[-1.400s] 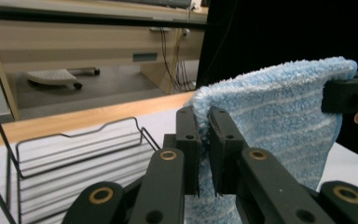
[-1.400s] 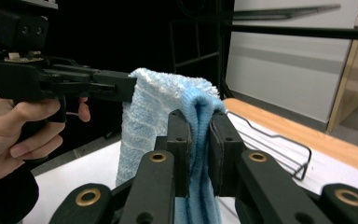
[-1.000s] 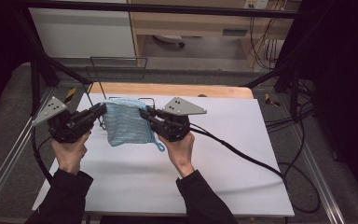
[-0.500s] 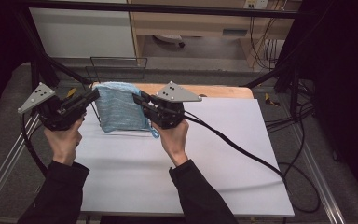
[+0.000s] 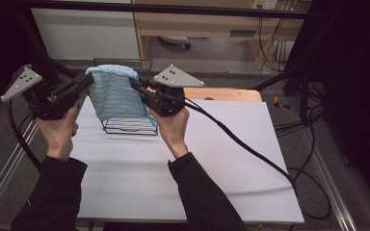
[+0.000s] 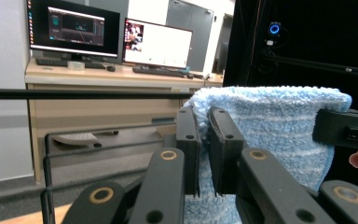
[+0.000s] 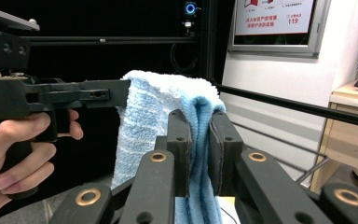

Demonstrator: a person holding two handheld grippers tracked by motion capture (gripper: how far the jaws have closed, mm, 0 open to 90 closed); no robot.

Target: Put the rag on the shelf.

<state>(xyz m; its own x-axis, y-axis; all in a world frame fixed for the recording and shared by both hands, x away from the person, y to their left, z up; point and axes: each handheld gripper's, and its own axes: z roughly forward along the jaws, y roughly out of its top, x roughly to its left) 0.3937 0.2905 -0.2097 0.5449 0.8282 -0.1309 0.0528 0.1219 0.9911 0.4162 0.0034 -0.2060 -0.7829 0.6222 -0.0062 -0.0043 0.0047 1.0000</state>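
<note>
The person holds a folded blue towel [image 5: 115,94] stretched between the two tongs, well above the table [image 5: 221,159]. The left gripper [image 6: 204,140] has its jaws nearly closed, pinching one upper corner of the cloth; the right gripper [image 7: 199,149] is likewise clamped on the opposite corner, with folds of the fabric hanging down between and below its pads. The towel droops as a flat panel from the line between the two grips.

Just below the hanging cloth, and a little beyond the tongs, stands a black wire rack [image 5: 127,126] on the table. The step in hand looks like carrying the towel over to drape it on this rack, though its top bar is hard to make out behind the cloth. The next move would call for both hands travelling together, keeping the top edge taut and level, then lowering evenly.

The right gripper's cable [image 5: 241,144] trails across the table, clear of the rack. A wooden board [image 5: 221,94] lies beyond the right gripper, out of the way.
</note>
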